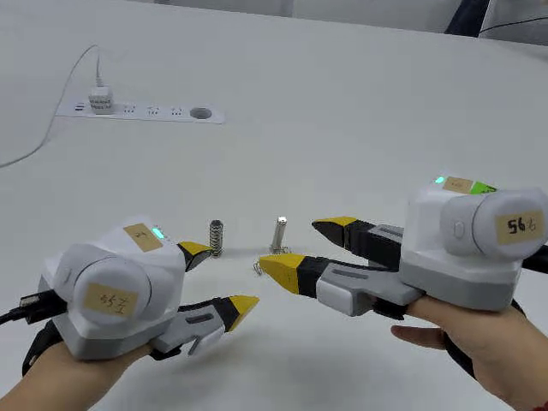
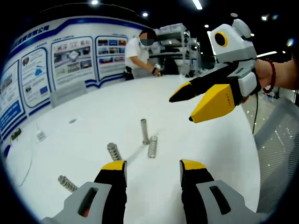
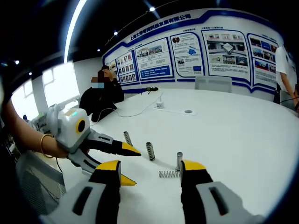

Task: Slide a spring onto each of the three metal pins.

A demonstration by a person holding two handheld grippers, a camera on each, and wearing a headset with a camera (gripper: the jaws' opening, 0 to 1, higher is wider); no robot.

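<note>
A bare metal pin [image 1: 280,232] stands upright on the white table [image 1: 342,128]. A loose spring [image 1: 259,266] lies at its foot; in the right gripper view the spring [image 3: 168,174] lies flat beside the pin [image 3: 179,161]. Left of it stands a pin wearing a spring [image 1: 216,237]. The left gripper view shows this sprung pin [image 2: 113,151] and another sprung pin [image 2: 67,184] farther left. My left gripper [image 1: 218,278] is open and holds nothing, just short of the sprung pin. My right gripper [image 1: 295,244] is open and holds nothing, its tips close to the bare pin.
A white power strip [image 1: 141,110] with a plug and cable [image 1: 101,98] lies at the table's far left. One person [image 2: 140,53] stands at the far end of the table. Another person [image 3: 100,95] sits at its side.
</note>
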